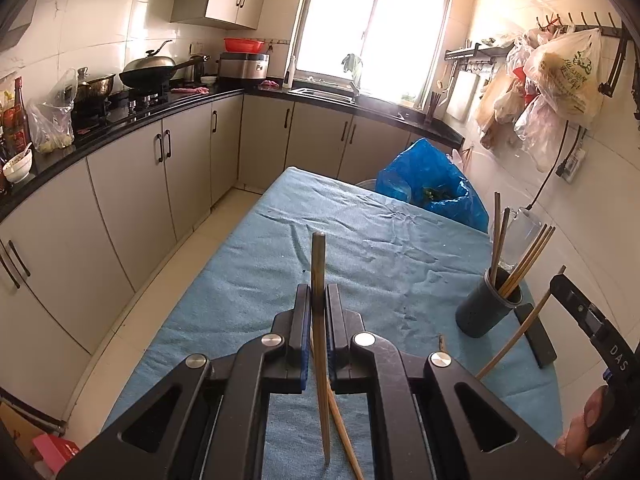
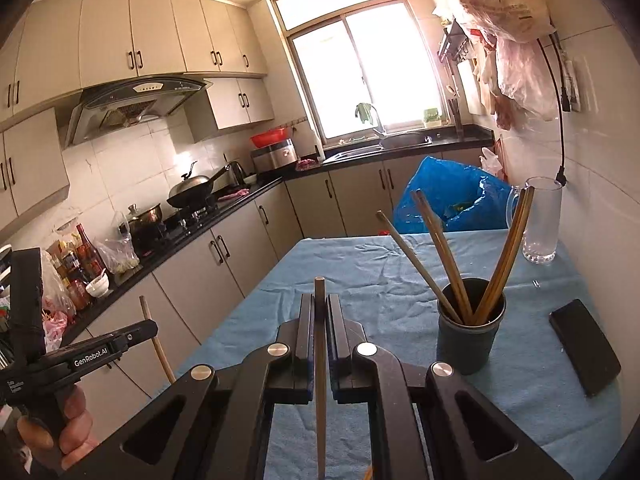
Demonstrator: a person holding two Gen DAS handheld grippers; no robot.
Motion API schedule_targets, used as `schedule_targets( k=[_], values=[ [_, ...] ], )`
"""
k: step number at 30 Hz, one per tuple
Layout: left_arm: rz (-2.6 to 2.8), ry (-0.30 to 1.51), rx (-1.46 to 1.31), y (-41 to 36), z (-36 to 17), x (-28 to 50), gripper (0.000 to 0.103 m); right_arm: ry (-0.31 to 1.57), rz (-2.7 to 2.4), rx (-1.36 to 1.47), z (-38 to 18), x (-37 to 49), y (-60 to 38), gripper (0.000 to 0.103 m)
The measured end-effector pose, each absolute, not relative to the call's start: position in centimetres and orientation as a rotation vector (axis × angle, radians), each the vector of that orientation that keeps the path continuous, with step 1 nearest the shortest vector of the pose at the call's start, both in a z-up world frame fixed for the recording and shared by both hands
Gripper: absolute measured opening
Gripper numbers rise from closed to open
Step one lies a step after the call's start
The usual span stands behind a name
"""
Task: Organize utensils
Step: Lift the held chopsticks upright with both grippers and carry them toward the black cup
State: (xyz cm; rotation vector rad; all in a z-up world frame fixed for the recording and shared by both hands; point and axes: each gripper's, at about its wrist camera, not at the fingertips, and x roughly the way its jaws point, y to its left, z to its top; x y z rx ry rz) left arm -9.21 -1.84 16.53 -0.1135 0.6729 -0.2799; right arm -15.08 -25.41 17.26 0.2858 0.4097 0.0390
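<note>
Both tools pinch one chopstick each, left tool (image 1: 319, 300) and right tool (image 2: 319, 310), yet only the left view shows a loose chopstick (image 1: 346, 436) lying on the counter (image 1: 248, 280).

Left gripper (image 1: 319, 300), right gripper (image 2: 319, 312) clamped tight, angled down.

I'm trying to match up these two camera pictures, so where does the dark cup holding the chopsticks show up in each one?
Left wrist view: the dark cup stands at the right, low on the blue tablecloth, with chopsticks leaning out.
Right wrist view: the dark cup stands right of centre, just beyond the hand-held gripper.
Shared landmark: the black phone lies flat to the cup's right in both.
</note>
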Motion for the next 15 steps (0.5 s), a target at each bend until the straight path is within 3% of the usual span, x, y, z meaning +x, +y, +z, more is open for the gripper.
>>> schedule_targets(
  k=[15],
  values=[
    [-0.279, 0.659, -0.118, -1.68, 17.45, -10.08, 0.006, 0.387, 0.034, 0.296, 17.50, -15.93, -25.57, 0.006]
  ],
)
